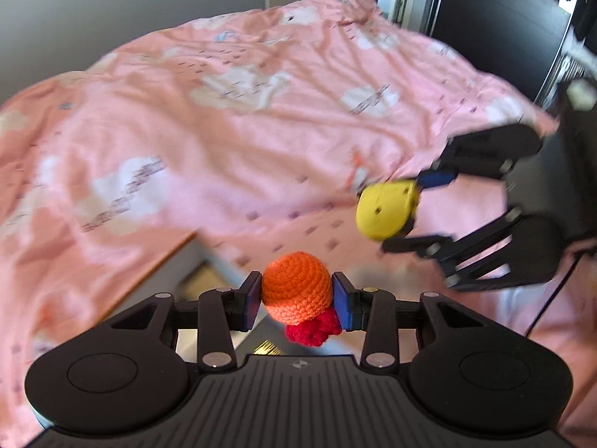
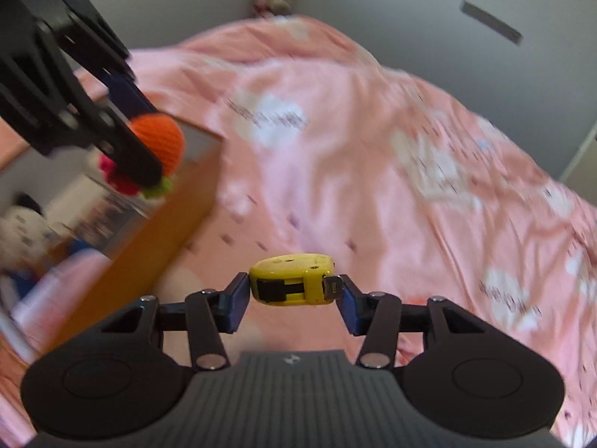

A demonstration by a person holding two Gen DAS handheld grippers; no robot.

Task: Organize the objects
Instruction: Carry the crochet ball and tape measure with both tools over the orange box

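My left gripper (image 1: 296,295) is shut on an orange crocheted toy (image 1: 296,287) with red tentacles, held in the air above the open box (image 1: 179,257). It also shows in the right wrist view, where the left gripper (image 2: 149,149) holds the toy (image 2: 162,140) over the box (image 2: 156,246). My right gripper (image 2: 293,291) is shut on a yellow tape measure (image 2: 293,280), held above the bed. In the left wrist view the right gripper (image 1: 405,209) and the tape measure (image 1: 386,207) are at the right.
A pink bedspread (image 1: 242,130) with white cloud prints covers the bed. The wooden-sided box at the bed's edge holds a white plush toy (image 2: 22,231) and other blurred items. Grey walls and a dark wardrobe (image 1: 503,18) stand behind.
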